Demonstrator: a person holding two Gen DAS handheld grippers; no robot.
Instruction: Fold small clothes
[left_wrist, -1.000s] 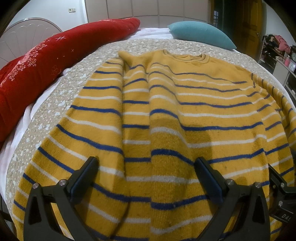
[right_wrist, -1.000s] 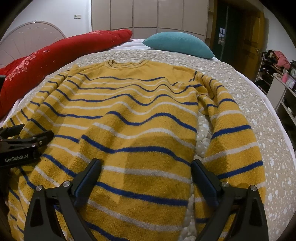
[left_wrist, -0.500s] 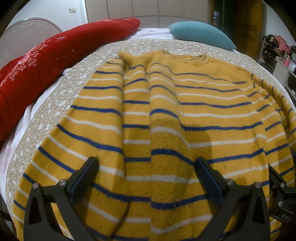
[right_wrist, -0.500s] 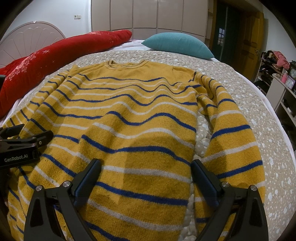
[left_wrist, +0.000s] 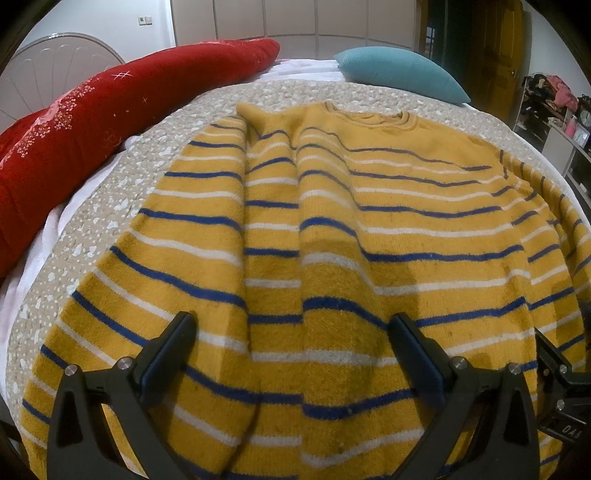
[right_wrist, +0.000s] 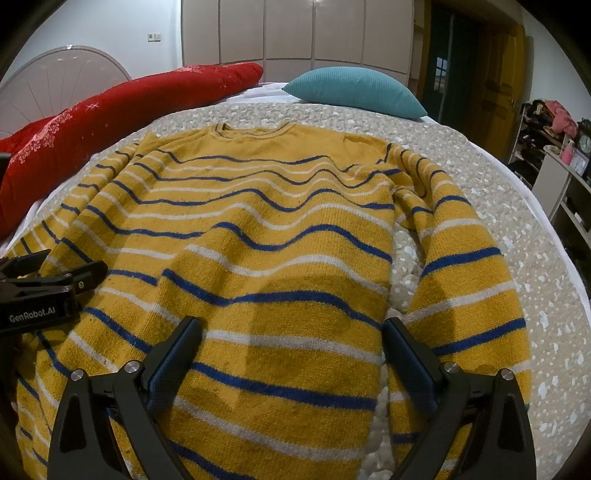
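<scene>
A yellow sweater with blue and white stripes lies spread flat on the bed, neck away from me; it also shows in the right wrist view. Its left sleeve lies alongside the body, its right sleeve curves down the right side. My left gripper is open and empty, hovering over the sweater's lower left part. My right gripper is open and empty over the lower right part. The left gripper shows at the left edge of the right wrist view.
A beige speckled bedspread covers the bed. A long red quilt roll lies along the left side. A teal pillow sits at the far end. Shelves with clutter stand at the right.
The right wrist view has risen and tilted slightly, so the sweater sits a bit lower in frame. The left gripper has not visibly moved. Both stay open.
</scene>
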